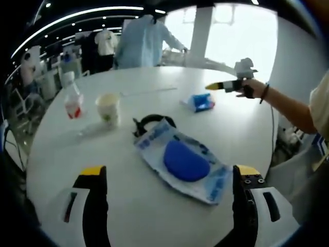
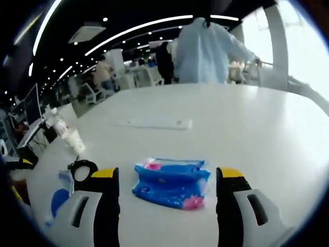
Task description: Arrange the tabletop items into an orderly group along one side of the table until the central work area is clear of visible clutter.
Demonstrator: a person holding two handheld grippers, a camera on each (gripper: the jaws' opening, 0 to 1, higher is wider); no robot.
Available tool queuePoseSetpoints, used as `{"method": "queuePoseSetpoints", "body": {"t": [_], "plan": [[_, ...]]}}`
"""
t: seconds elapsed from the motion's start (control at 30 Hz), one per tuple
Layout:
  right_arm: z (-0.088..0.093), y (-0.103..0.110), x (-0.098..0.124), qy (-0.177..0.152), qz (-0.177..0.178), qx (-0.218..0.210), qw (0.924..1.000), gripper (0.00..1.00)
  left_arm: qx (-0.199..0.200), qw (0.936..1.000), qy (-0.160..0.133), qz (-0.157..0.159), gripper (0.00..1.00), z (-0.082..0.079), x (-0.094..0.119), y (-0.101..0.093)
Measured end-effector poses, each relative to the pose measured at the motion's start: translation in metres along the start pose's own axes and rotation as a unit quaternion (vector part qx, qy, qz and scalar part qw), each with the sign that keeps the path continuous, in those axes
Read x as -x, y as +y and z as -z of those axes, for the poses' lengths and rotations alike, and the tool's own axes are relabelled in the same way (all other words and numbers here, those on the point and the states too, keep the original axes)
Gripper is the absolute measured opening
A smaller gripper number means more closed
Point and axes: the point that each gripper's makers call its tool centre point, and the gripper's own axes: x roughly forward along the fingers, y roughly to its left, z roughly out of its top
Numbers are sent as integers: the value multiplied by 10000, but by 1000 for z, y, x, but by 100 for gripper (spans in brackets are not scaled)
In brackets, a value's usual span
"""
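In the left gripper view a bottle (image 1: pixel 72 100) and paper cup (image 1: pixel 108 108) are standing left of the blue-disc pouch (image 1: pixel 183 159), which is lying between the wide-open, empty left gripper (image 1: pixel 168 176) jaws; the cup's contents cannot be told. Right of it, the right gripper (image 1: pixel 225 86) is hovering beside the blue wipes pack (image 1: pixel 199 102). The right gripper view is showing that pack between spread, empty jaws, a white strip (image 2: pixel 151 123) lying beyond on the table (image 2: pixel 257 123).

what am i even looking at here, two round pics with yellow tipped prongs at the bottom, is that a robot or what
No robot: a person holds a hand-held tool in each hand, and a fisheye camera rides on each one. The prongs are that tool's open jaws. The left tool faces a clear bag with a blue pad and a black cable. Further off on the white table stand a paper cup and a small bottle. The right tool frames a blue wipes packet; it also shows in the left gripper view. Nothing is held yet.
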Motion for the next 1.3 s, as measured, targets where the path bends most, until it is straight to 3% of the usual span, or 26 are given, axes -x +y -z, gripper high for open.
{"method": "queuePoseSetpoints", "body": {"t": [0.33,0.73,1.03,1.3], "plan": [[-8,44,5,23,-376,182,9991,86,-13,9999,-91,80,99,-7,3,-3],[-8,112,-3,115,-918,439,9947,86,-97,9994,-301,106,99,-17,10,-7],[3,157,-27,302,-1235,612,9900,82,-107,9994,-302,92,99,-18,12,-7],[18,176,-57,534,-1446,610,9862,78,-92,9995,-303,50,99,-17,14,-2]]}}
